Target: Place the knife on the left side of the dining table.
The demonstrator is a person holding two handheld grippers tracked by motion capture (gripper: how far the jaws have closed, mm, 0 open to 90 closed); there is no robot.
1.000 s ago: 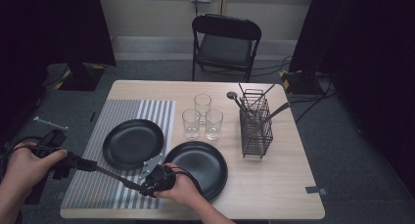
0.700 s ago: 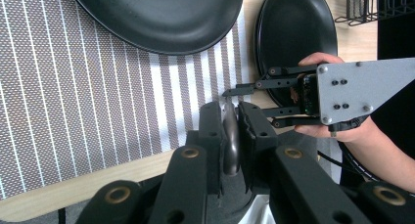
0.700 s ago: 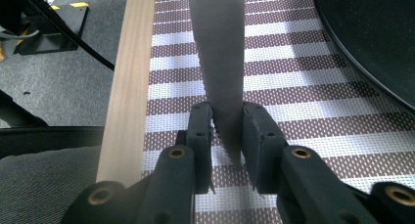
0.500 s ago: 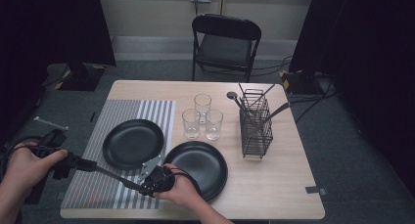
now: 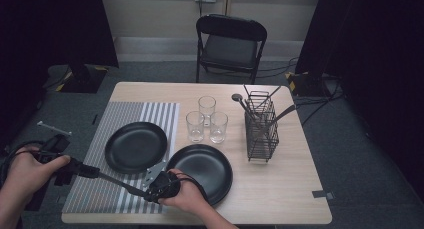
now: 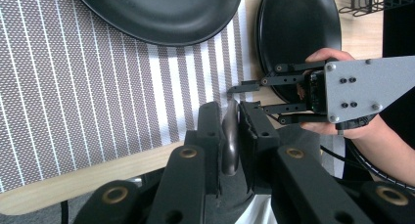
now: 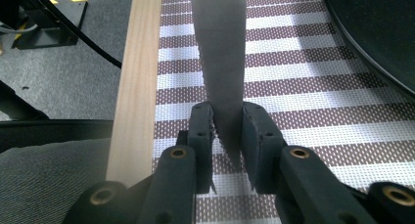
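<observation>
Both claws hold one knife (image 5: 117,183), which hangs just over the striped mat (image 5: 150,114) at its near edge. The left claw (image 6: 230,136) is clamped narrowly on the dark handle end; the right claw (image 7: 226,136) pinches the serrated blade near its tip. It looks stiff, light, slick and sharp-edged, so the handle seems the safer grip. Beyond the mat's near edge sit two black plates (image 5: 136,146).

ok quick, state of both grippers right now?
Left gripper: shut on the knife, at its handle end.
Right gripper: shut on the same knife, at its serrated blade, above the striped placemat.
</observation>
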